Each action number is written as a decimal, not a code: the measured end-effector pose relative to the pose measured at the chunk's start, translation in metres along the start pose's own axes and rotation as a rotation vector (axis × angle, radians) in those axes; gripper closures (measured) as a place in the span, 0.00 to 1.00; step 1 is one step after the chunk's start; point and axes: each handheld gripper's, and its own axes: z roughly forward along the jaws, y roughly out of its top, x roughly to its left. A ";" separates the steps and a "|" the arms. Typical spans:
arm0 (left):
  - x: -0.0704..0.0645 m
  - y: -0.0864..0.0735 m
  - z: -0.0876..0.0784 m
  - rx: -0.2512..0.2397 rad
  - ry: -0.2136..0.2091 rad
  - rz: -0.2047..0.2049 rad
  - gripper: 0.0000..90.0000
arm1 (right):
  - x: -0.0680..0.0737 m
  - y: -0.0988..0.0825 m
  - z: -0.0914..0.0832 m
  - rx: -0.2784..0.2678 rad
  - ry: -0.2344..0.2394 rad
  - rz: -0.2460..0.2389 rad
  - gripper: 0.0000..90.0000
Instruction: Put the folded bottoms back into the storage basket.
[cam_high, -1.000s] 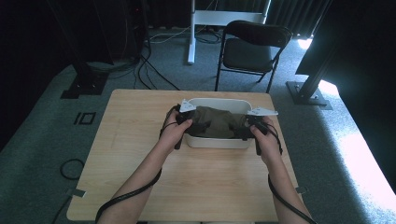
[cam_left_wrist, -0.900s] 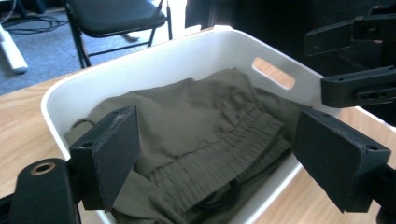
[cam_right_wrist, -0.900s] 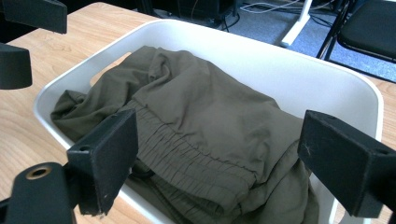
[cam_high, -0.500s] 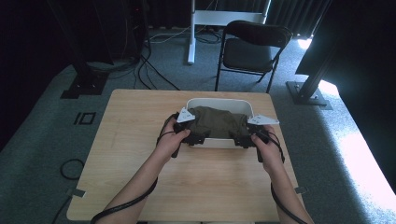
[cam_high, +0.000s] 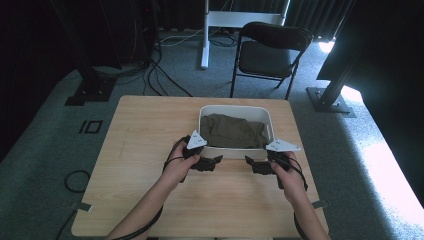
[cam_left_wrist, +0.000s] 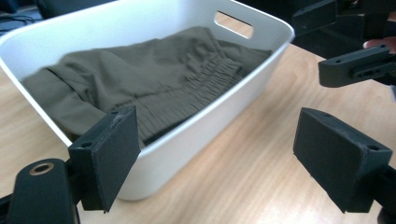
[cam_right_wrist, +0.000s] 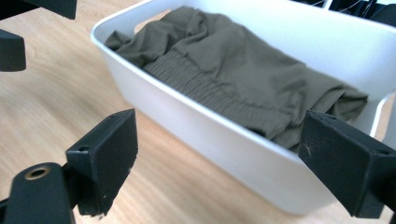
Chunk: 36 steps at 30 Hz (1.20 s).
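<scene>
Your left gripper (cam_high: 216, 161) sits left of centre in the high view, just in front of the white tub (cam_high: 207, 111), its fingers (cam_left_wrist: 105, 156) spread wide and holding nothing. In the left gripper view the tub's near wall runs between them and the olive garment (cam_left_wrist: 154, 88) lies heaped inside, its gathered waistband facing you.

To the right, your right gripper (cam_high: 249, 163) mirrors it, fingers (cam_right_wrist: 105, 154) likewise released and empty, aimed at the tub's other near corner. The garment fills most of the tub, just below the rim.

The step looks like reaching in for the cloth. Lift both grippers over the near wall before closing (from here the rim would get pinched rather than the fabric). Bite the waistband, which is thick and should hold better than a loose fold. Take it near the two ends so the garment comes up spread rather than bunched, and raise both sides evenly so the light tub does not tip or drag along.

The counter (cam_high: 145, 140) is pale wood, bare around the tub, with free space to the left for laying the cloth out. Beyond it the room is dim, with grey carpet, a black folding chair (cam_high: 272, 50) at upper centre, cables (cam_high: 165, 75) trailing at upper left, and a patch of sunlight at the right edge of the frame.
</scene>
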 end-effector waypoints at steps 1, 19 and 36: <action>-0.001 -0.002 -0.001 0.005 0.002 0.006 0.17 | 0.001 -0.003 -0.001 0.002 -0.001 -0.003 0.13; -0.011 -0.050 -0.003 0.077 0.004 0.019 0.17 | 0.004 -0.048 -0.009 0.022 -0.009 0.020 0.13; 0.000 -0.092 -0.007 0.154 0.045 -0.006 0.17 | -0.002 -0.085 -0.008 0.116 -0.054 0.032 0.13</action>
